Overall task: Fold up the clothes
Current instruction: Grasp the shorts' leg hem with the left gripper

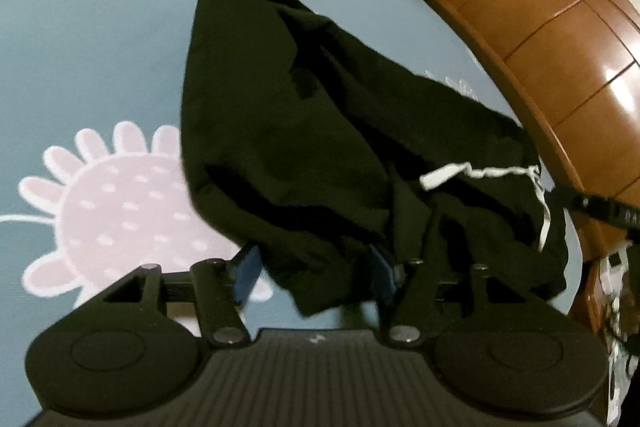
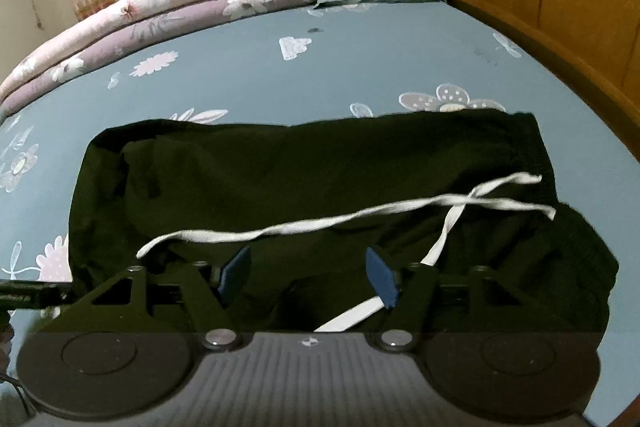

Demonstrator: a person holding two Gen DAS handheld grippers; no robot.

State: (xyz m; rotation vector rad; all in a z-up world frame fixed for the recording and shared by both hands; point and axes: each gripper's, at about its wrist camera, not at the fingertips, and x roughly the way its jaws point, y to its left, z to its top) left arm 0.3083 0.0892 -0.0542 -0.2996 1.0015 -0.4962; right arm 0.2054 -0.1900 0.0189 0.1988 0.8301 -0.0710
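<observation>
The left gripper point(image 1: 314, 271) has its jaws apart, black cloth hanging between them; whether they pinch it cannot be told. The right gripper point(image 2: 308, 273) is spread wide over the black shorts point(image 2: 304, 179), which lie on the blue bed sheet point(image 2: 360, 67). Only the right view shows the white drawstring point(image 2: 320, 223) running crosswise, the shorts' long axis left-right, and folded quilts point(image 2: 160, 7) beyond.
</observation>
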